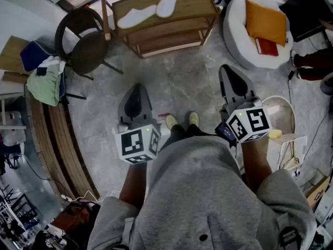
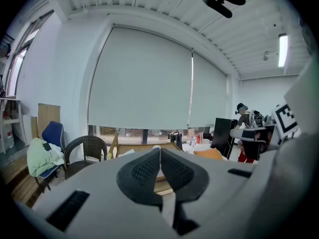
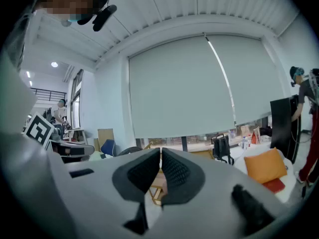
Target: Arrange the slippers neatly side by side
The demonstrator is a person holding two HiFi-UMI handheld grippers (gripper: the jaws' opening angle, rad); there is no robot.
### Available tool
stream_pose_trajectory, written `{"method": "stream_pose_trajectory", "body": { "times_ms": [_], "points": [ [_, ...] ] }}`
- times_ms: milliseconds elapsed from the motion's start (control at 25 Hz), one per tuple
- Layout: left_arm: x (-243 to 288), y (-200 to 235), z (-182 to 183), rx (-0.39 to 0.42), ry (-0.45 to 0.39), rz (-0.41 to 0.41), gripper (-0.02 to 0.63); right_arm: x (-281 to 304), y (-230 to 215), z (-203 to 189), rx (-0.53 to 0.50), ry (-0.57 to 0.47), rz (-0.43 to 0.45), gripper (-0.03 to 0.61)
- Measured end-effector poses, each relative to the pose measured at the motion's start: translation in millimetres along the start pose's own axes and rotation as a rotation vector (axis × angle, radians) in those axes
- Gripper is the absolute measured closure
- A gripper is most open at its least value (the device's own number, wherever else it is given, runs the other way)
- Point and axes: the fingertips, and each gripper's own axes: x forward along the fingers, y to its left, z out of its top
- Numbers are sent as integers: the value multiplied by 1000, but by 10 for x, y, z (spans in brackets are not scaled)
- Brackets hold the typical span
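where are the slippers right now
In the head view, the white slippers lie on top of the wooden shelf at top centre, right of the dark wicker chair.

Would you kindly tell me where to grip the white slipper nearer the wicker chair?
Likely the end by the front edge of the wooden shelf, coming from the shelf's near side: the slipper lies flat and slanted on top, so that end is nearest.
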Motion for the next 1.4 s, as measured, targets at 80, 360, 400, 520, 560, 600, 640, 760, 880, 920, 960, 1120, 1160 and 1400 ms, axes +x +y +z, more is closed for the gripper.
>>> {"method": "stream_pose_trajectory", "body": {
  "times_ms": [80, 360, 400, 520, 560, 600, 640, 760, 880, 920, 960, 1120, 1160, 1400],
  "points": [
    [0, 34, -4, -3, -3, -4, 595, 18, 57, -22, -26, 5, 0, 551],
    [-55, 183, -14, -21, -10, -25, 595, 70, 254, -74, -5, 13, -2, 549],
    [-68, 200, -17, -20, -12, -26, 595, 69, 279, -79, -5, 14, -2, 549],
    [-111, 273, -15, -22, -20, -32, 595, 84, 365, -86, -1, 15, -6, 549],
    [-129, 301, -11, -23, -24, -36, 595, 94, 403, -84, -5, 14, -6, 549],
    [-149, 325, -9, -24, -29, -40, 595, 99, 443, -81, -10, 11, -4, 549],
    [-172, 344, -7, -24, -34, -42, 595, 99, 481, -80, -15, 9, -2, 550],
    [-247, 397, 3, -22, -49, -42, 595, 92, 580, -74, -23, 3, 3, 550],
    [-312, 467, -5, -27, -57, -43, 595, 95, 683, -73, -32, -8, 8, 549],
    [-328, 491, -14, -27, -58, -45, 595, 100, 718, -78, -35, -9, 8, 549],
    [-341, 515, -21, -27, -58, -46, 595, 107, 749, -82, -37, -7, 7, 549],
    [-357, 569, -26, -39, -57, -55, 595, 125, 816, -80, -45, -2, -2, 549],
    [-359, 568, -23, -41, -57, -58, 595, 123, 821, -81, -45, -1, -4, 549],
    [-359, 565, -15, -46, -69, -66, 595, 129, 849, -112, -62, -1, -1, 549]
  ]
}}
